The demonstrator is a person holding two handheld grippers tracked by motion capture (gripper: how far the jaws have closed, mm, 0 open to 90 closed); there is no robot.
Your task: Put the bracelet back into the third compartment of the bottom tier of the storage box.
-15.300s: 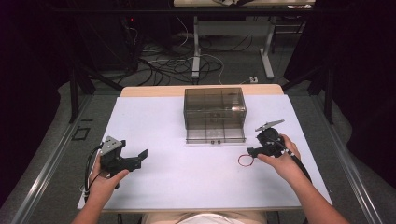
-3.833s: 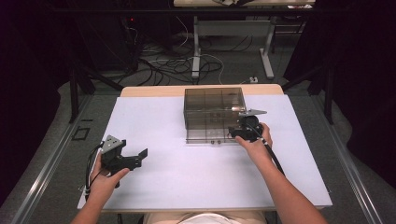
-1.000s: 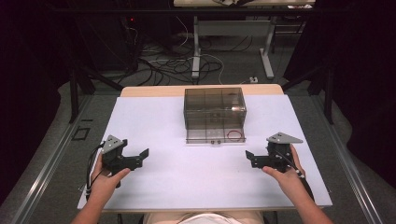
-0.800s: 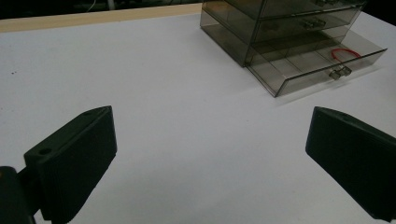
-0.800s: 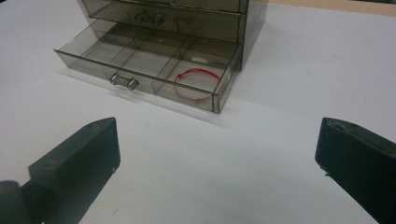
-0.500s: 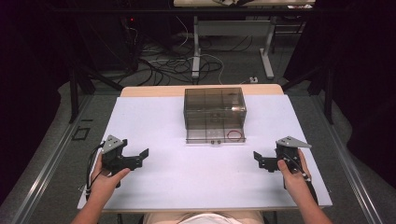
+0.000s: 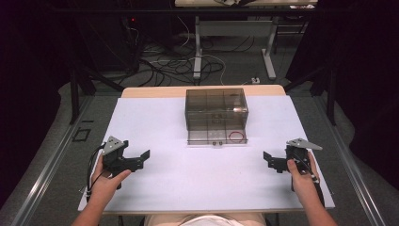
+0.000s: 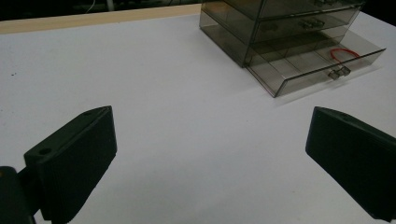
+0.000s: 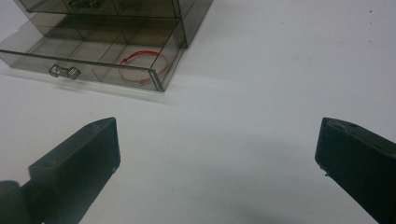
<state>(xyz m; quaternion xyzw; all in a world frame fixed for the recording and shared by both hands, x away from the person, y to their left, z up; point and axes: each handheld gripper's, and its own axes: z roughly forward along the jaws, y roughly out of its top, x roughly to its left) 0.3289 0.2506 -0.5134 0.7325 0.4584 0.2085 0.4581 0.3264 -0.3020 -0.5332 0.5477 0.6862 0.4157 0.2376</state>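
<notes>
Both tools sit near the front edge of the white surface point(image 7: 197, 179): left tool point(image 7: 141, 157) released, holding nothing; right tool point(image 7: 269, 160) released too, nothing between its jaws. Farther back, the smoky drawer box point(image 7: 216, 106) has its bottom drawer point(image 7: 207, 137) pulled out, the red rubber band point(image 7: 236, 136) lying in its right-hand compartment.

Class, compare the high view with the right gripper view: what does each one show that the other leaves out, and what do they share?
High view alone: the person's hands, both hand-held grippers, left and right, wide apart on the white table, plus the floor cables beyond. Right gripper view alone: a close look along its own open black jaws at the drawer's two small knobs. Both share: the smoky clear drawer box, its bottom drawer pulled open, and the red rubber band lying inside.
</notes>
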